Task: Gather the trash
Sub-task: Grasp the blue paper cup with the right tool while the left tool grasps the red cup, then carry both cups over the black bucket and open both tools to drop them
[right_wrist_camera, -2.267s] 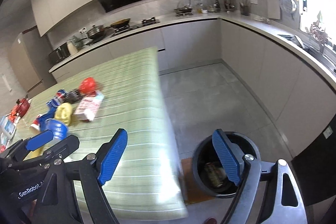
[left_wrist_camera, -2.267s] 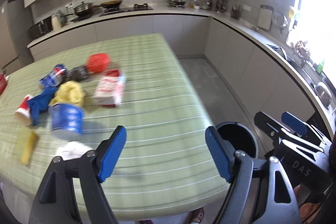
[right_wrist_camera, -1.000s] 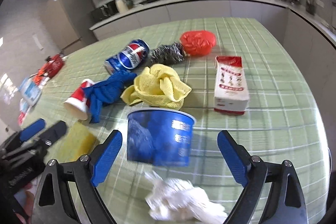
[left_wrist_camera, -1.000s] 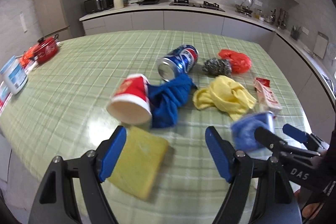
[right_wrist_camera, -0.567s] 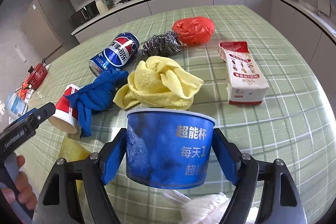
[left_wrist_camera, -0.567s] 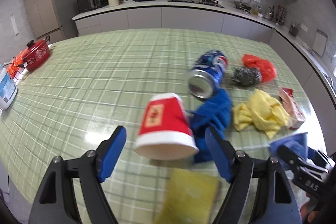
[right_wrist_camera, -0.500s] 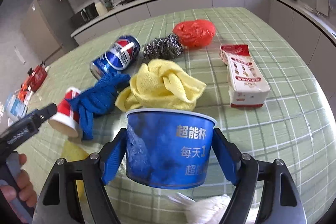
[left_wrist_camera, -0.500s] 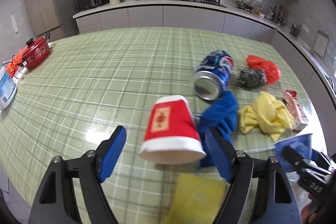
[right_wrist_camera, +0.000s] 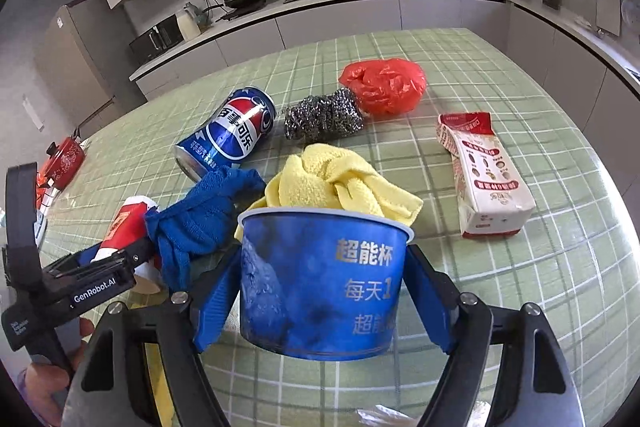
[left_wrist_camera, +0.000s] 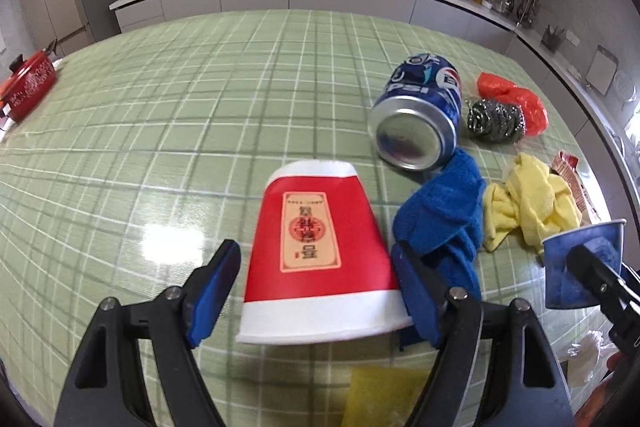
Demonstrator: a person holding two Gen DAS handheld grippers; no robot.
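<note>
A red paper cup (left_wrist_camera: 316,227) lies on its side on the green checked table (left_wrist_camera: 180,107), rim toward me. My left gripper (left_wrist_camera: 316,255) is open around it: the right pad touches the rim and the left pad stands just clear. My right gripper (right_wrist_camera: 322,267) is shut on a blue paper bowl (right_wrist_camera: 320,279), with a pad pressed on each side. The same bowl (left_wrist_camera: 580,255) shows at the right edge of the left wrist view. A Pepsi can (left_wrist_camera: 420,115) lies on its side behind the cup.
A blue cloth (left_wrist_camera: 440,215), a yellow cloth (left_wrist_camera: 528,203), a steel scourer (left_wrist_camera: 494,117) and a red plastic bag (left_wrist_camera: 516,95) lie to the right. A carton (right_wrist_camera: 484,171), a yellow sponge (left_wrist_camera: 384,395), crumpled tissue (left_wrist_camera: 584,351) and a red pot (left_wrist_camera: 28,87) are also on the table.
My left gripper swung left from the yellow sponge and came down around the red cup. My right gripper closed its jaws onto the blue bowl and has held it since.
</note>
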